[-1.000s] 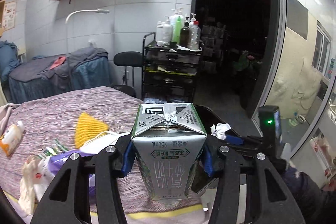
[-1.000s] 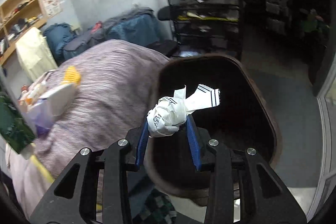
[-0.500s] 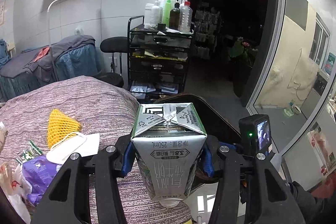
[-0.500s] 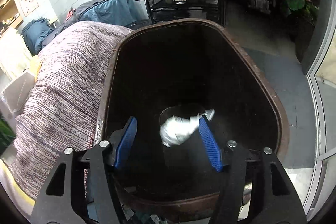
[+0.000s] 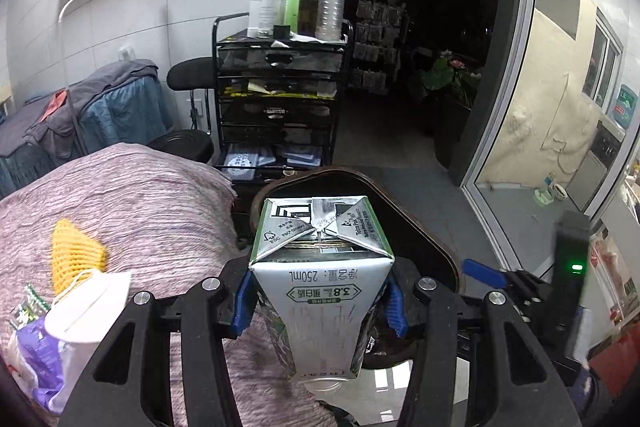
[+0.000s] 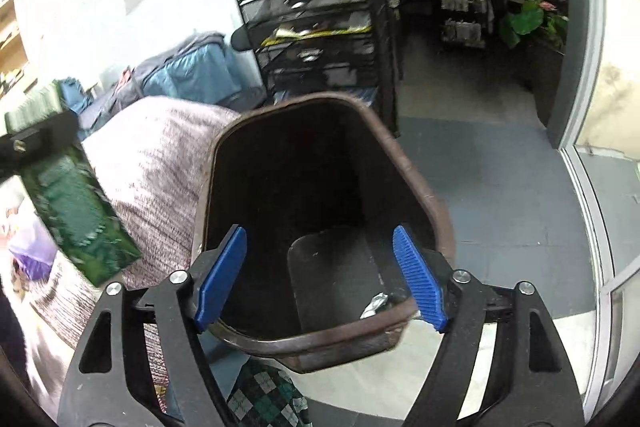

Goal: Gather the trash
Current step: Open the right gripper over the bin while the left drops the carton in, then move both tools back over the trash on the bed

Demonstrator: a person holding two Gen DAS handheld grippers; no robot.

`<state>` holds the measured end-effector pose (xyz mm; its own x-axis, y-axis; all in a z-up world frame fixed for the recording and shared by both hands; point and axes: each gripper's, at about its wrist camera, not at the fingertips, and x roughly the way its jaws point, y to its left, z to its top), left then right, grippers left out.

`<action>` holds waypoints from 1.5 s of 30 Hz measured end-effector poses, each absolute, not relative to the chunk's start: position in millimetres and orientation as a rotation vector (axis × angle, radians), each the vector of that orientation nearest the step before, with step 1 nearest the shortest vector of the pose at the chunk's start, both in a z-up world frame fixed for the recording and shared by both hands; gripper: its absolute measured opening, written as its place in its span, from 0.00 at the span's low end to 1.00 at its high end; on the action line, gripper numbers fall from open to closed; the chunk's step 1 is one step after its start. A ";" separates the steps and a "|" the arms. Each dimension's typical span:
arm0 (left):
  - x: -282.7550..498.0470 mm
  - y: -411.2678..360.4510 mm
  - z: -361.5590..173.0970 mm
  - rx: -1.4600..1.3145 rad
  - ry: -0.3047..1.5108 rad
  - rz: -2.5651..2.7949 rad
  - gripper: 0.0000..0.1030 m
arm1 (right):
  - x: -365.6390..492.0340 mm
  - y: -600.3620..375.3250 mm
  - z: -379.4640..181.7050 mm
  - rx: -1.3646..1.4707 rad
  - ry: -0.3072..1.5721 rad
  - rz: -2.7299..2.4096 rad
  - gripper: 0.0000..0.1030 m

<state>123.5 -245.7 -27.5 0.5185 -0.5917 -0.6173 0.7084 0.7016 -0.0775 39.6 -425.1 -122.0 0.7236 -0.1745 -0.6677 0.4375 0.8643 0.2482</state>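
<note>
Left wrist camera: sits low behind its own fingers, looking level across the bed edge toward the black cart (image 5: 280,99) at 12 o'clock; milk carton (image 5: 320,283) fills the near foreground, trash bin (image 5: 416,227) just beyond.

Right wrist camera: higher, tilted down into the trash bin (image 6: 404,163), very close above its rim.

Shared: the bin, purple-striped bed cover (image 5: 152,203) at 9 o'clock, cart (image 6: 320,39), dark doorway at 1 o'clock.

Silver-green milk carton (image 5: 322,267) held upside down, crumpled wrapper (image 6: 374,305) on bin (image 6: 416,187) floor
</note>
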 end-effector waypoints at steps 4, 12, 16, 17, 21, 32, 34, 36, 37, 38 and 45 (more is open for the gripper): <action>128.6 -261.2 -32.7 0.200 0.679 -0.794 0.49 | 26.5 -434.5 -114.9 0.436 0.652 -0.389 0.79; 135.7 -289.6 -48.2 0.233 0.727 -0.798 0.49 | 11.0 -459.6 -107.9 0.484 0.619 -0.470 0.81; 141.6 -299.0 -57.7 0.231 0.766 -0.801 0.48 | 7.4 -468.9 -107.1 0.498 0.605 -0.495 0.82; 142.5 -301.6 -59.5 0.235 0.769 -0.798 0.48 | 6.7 -470.9 -107.5 0.501 0.606 -0.499 0.82; 143.6 -311.9 -67.5 0.261 0.780 -0.789 0.48 | 5.6 -474.8 -109.5 0.509 0.610 -0.504 0.82; 139.0 -322.2 -80.0 0.321 0.765 -0.764 0.83 | 4.4 -479.6 -109.1 0.516 0.604 -0.515 0.82; 136.9 -319.7 -77.5 0.328 0.750 -0.754 0.85 | 3.6 -480.2 -109.0 0.517 0.602 -0.517 0.82; 135.1 -317.7 -73.8 0.335 0.732 -0.743 0.87 | 4.0 -480.9 -109.0 0.518 0.601 -0.516 0.82; 132.6 -314.9 -70.3 0.333 0.719 -0.740 0.90 | 4.2 -480.7 -108.8 0.517 0.600 -0.515 0.82; 131.9 -313.2 -68.1 0.329 0.710 -0.736 0.91 | 4.7 -480.5 -109.1 0.517 0.599 -0.513 0.82; 121.9 -291.4 -45.8 0.294 0.656 -0.711 0.94 | 6.0 -475.9 -108.6 0.509 0.594 -0.498 0.82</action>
<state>121.9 -291.4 -45.8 0.5707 -0.5069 -0.6460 0.6841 0.7286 0.0326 6.0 -475.9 -108.6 0.7208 -0.2889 -0.6300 0.5699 0.7644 0.3015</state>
